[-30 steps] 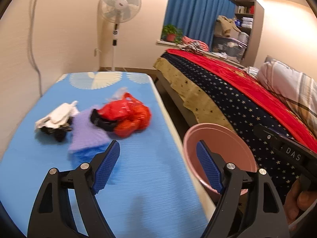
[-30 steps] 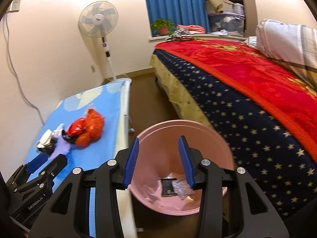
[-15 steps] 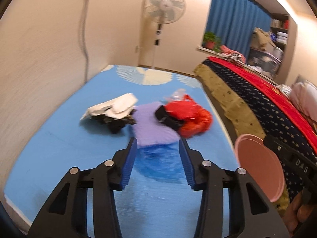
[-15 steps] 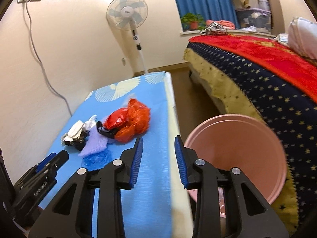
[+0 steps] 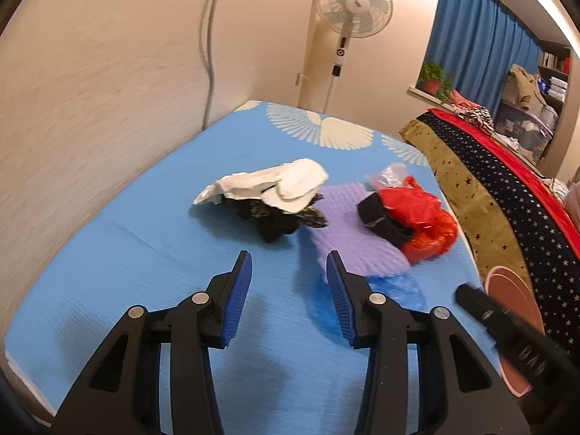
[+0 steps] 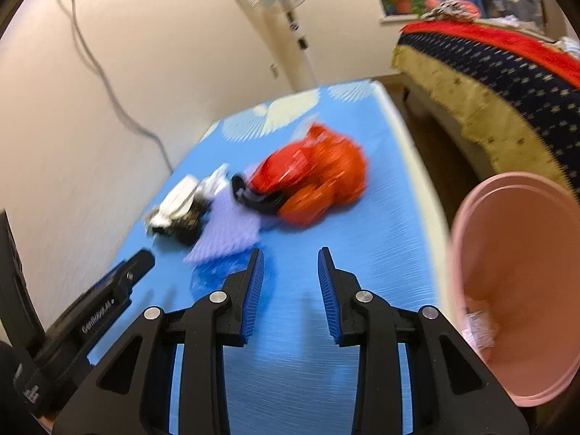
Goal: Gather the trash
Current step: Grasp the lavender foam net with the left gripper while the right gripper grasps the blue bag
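Both tongs hang over a bench [image 5: 152, 253] with a blue cover, and both are empty. The left tongs [image 5: 286, 290] have their blue pads apart with nothing between them, only the blue cover below. The right tongs [image 6: 290, 282] are the same — parted a little, holding nothing. The trash sits in a small heap in the middle of the bench, ahead of both tongs. There is a white crumpled paper [image 5: 268, 185] lying on top of a dark scrap [image 5: 275, 221]. Just beside it is a flat purple sheet [image 5: 351, 246], and a black band [image 5: 377, 214] and a red plastic bag [image 5: 424, 217] lie on the purple sheet's far side. A bit of clear wrap [image 5: 388, 174] pokes up behind the red bag. A thin blue bag [image 5: 395, 290] lies flat at the near edge of the purple sheet, close to the tip of the left tongs' right pad. The right wrist view is blurry, but the same heap shows there, with the red bag nearest the middle. A pink bin [image 6: 518, 290] stands off the right side of the bench, between it and a bed [image 6: 507, 83] with a starry blanket — some small scraps [image 6: 478, 326] lie inside it. A white fan [image 5: 351, 3] stands by the wall past the far end of the bench.
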Demonstrator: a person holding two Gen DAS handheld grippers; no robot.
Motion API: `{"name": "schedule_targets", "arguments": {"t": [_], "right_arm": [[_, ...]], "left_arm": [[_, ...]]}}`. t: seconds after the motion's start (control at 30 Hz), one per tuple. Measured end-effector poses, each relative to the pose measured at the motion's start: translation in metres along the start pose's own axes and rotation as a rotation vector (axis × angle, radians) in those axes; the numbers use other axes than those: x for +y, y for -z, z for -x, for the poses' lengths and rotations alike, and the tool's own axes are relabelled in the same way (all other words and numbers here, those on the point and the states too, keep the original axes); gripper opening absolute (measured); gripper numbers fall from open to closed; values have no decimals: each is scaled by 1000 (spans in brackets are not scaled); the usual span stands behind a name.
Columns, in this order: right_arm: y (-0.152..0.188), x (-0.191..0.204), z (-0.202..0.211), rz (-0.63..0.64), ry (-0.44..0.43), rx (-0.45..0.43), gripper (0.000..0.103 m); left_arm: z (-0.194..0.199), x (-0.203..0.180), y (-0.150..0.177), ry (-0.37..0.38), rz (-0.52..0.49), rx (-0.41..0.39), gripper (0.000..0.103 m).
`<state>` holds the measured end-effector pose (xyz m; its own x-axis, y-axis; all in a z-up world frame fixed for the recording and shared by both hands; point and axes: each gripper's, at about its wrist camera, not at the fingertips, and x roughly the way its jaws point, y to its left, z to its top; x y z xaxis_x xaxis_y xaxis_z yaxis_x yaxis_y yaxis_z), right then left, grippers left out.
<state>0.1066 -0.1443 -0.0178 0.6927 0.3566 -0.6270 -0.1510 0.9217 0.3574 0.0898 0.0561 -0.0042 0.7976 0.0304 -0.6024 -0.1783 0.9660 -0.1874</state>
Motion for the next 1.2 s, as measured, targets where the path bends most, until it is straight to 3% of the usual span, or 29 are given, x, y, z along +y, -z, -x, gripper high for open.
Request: {"name": "schedule_targets", "arguments": {"t": [0.17,0.27,0.4,0.63,0.8,1.0,1.03,1.2], "right_arm": [[6,9,-28,-9,-54,88,33],[9,15,-38,25,-69,136,0],[6,16,-29,51,-46,112,0],[-4,-12,-10,17,73,64,0],[-7,-28,-4,0,112,53,0],[-7,-39,1,-20,121,46,0],[-7,-40,3,-24,124,43,0],[-8,-41,10,-29,122,28,0]], "left_arm": [[-9,7,-4,1,19,9,43],[-18,8,-6,43,40,32,43],[-28,4,-9,87,63,48,43],[-51,-11,-6,135,82,108,47],[-68,-20,-2,96,75,180,55],[-75,-35,3,22,-21,235,55],[-74,-36,4,19,-33,236,54],[-65,-38,6,33,-73,231,16]]}}
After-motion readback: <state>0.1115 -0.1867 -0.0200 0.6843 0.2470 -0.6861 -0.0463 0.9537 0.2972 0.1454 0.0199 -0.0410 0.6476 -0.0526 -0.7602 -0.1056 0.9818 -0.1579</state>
